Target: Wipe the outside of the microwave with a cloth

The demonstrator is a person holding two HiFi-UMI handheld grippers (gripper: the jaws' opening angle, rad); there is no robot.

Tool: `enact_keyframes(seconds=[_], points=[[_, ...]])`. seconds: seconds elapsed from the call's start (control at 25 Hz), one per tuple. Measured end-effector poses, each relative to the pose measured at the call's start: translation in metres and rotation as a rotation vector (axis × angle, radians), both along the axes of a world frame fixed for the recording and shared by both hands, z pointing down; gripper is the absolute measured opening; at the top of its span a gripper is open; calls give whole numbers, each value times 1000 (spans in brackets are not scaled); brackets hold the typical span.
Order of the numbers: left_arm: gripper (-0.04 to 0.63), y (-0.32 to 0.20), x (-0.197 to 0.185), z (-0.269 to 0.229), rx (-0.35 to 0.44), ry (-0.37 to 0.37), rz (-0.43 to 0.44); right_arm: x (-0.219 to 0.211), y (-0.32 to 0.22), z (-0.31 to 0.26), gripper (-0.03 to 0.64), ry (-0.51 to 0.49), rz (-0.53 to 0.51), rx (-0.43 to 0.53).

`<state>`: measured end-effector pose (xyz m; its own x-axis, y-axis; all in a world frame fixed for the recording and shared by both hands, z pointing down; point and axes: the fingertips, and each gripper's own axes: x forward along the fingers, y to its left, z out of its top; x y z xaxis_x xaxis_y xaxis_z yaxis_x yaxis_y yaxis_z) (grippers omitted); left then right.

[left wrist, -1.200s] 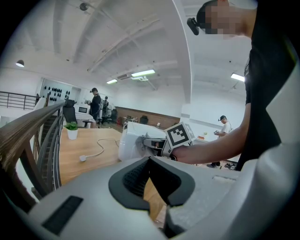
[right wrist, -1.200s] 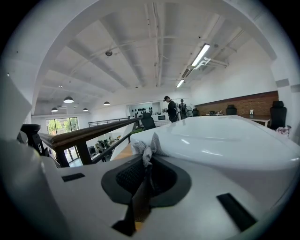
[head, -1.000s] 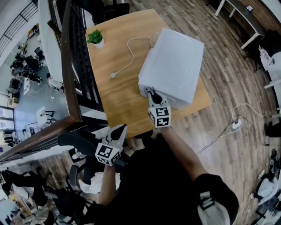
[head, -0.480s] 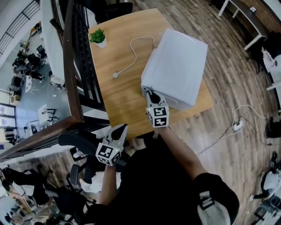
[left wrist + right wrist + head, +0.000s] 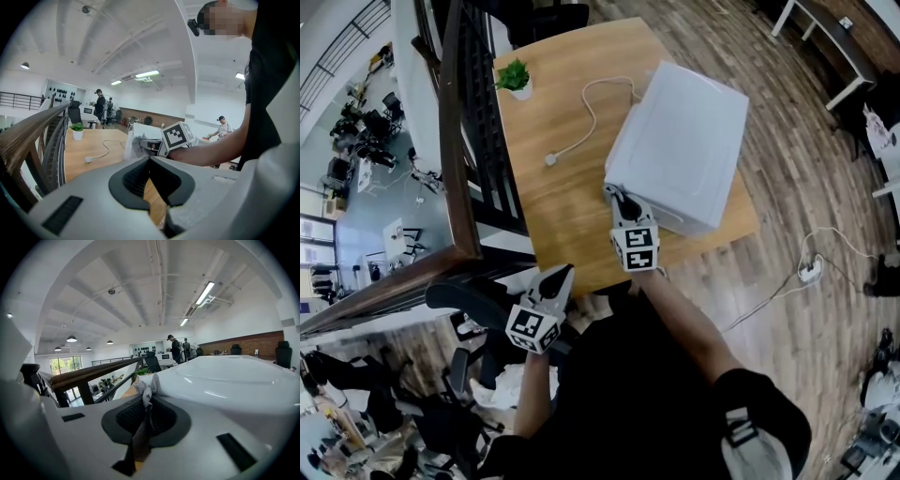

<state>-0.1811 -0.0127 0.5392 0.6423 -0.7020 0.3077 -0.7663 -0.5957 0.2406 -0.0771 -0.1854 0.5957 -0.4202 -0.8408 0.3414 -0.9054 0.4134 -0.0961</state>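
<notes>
1. The white microwave (image 5: 680, 141) stands on the right part of the wooden table (image 5: 546, 202), with its near corner close to the table's near edge.
2. The right hand-held gripper (image 5: 615, 195) is at the microwave's near-left corner. Its jaws are pressed together on a small pale cloth (image 5: 146, 386).
3. The cloth bunches out past the jaw tips and lies against the edge of the microwave's side.
4. The left hand-held gripper (image 5: 556, 276) is held low beside the person's body, off the table and just short of its near edge. Its jaws are pressed together with nothing between them.
5. A white cable (image 5: 589, 117) lies in a loose curve on the bare wood left of the microwave, with its plug end well apart from the microwave.
6. A small potted plant (image 5: 515, 77) stands at the table's far-left corner.
7. A dark railing (image 5: 456, 141) runs along the table's left side.
</notes>
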Motion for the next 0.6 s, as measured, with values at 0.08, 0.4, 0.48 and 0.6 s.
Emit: enact_keyframes(seconds=[0.08, 0.4, 0.48, 0.6], points=[[0, 0, 1, 0, 5, -4, 3, -1, 0, 3, 23, 17, -9, 1], [0, 1, 0, 5, -14, -7, -4, -2, -2, 28, 23, 22, -13, -57], [0, 1, 1, 4, -17, -6, -3, -4, -2, 31, 23, 20, -11, -65], [0, 2, -1, 3, -26, -8, -4, -9, -3, 33, 23, 29, -12, -80]])
